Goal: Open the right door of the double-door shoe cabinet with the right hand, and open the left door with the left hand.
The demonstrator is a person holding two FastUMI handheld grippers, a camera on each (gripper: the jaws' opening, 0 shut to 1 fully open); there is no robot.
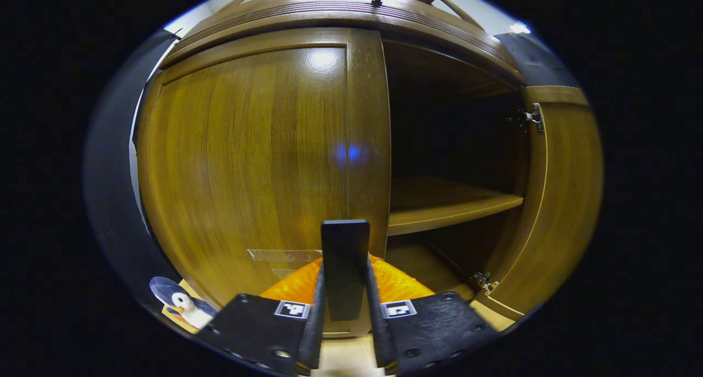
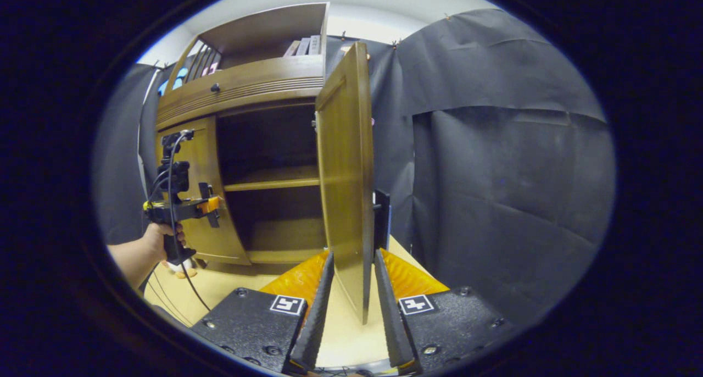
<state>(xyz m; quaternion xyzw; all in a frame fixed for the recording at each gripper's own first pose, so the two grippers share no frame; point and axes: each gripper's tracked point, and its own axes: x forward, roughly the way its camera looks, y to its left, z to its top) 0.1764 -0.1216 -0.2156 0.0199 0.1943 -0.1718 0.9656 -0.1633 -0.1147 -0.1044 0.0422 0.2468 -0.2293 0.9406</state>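
Right gripper point(image 2: 348, 289) astride open right door point(image 2: 343, 190) edge; left door point(image 1: 258, 162) closed.

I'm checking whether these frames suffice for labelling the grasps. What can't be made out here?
- Left gripper view: the black handle covers the left door behind it, so finger contact is unclear.
- Right gripper view: the right door is edge-on; its handle is mostly behind it.
- Left gripper view: the cabinet interior is too dark above the shelf.

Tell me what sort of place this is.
Probably a recording booth furnished like a home: black cloth walls hang around a wooden shoe cabinet, and a hand holds a gripper at it.
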